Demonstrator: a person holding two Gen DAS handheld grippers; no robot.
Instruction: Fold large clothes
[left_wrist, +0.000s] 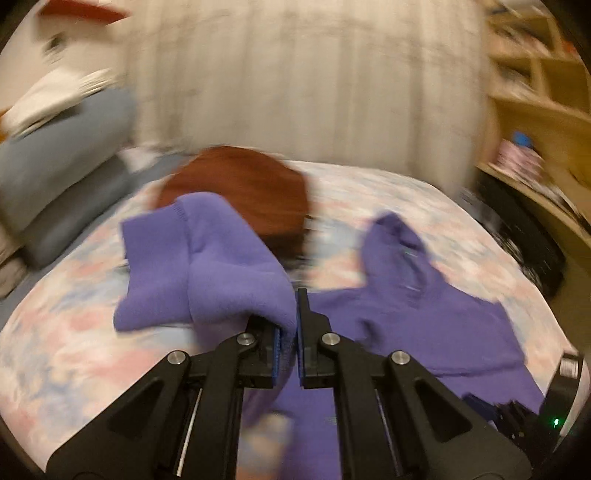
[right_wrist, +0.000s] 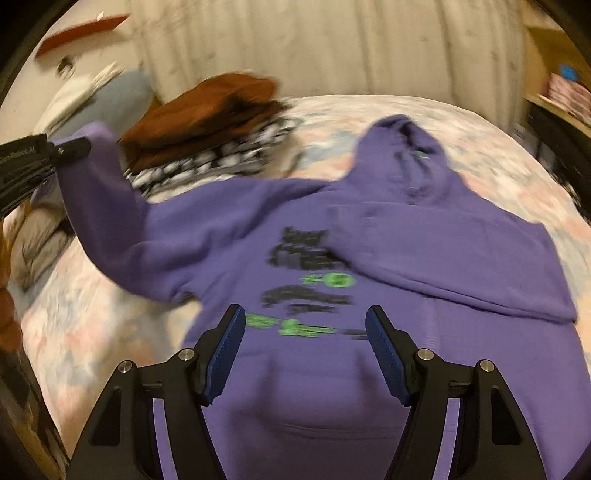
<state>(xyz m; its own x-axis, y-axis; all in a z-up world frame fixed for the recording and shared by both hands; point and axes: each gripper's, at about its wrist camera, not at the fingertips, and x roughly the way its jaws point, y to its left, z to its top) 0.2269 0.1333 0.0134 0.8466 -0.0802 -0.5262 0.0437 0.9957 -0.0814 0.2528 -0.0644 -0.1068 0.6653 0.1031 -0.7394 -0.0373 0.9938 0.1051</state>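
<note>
Pinching purple hoodie (right_wrist: 369, 229) sleeve, left gripper (left_wrist: 296, 325); right gripper (right_wrist: 305, 328) spread, empty, above hoodie.

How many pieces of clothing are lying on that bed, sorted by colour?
Purple: 1, a purple hooded sweatshirt with black and green print
Rust-brown: 1, a folded rust-brown garment
Black-and-white patterned: 1, a folded black-and-white garment beneath it
Total: 3

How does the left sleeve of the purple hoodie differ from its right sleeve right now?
The left sleeve is lifted off the bed, its cuff pinched in the shut left gripper; the right sleeve lies folded flat across the chest, touched by nothing. The left sleeve stretches outward from the body; the right sleeve lies over it. Both belong to the same purple fleece hoodie.
</note>
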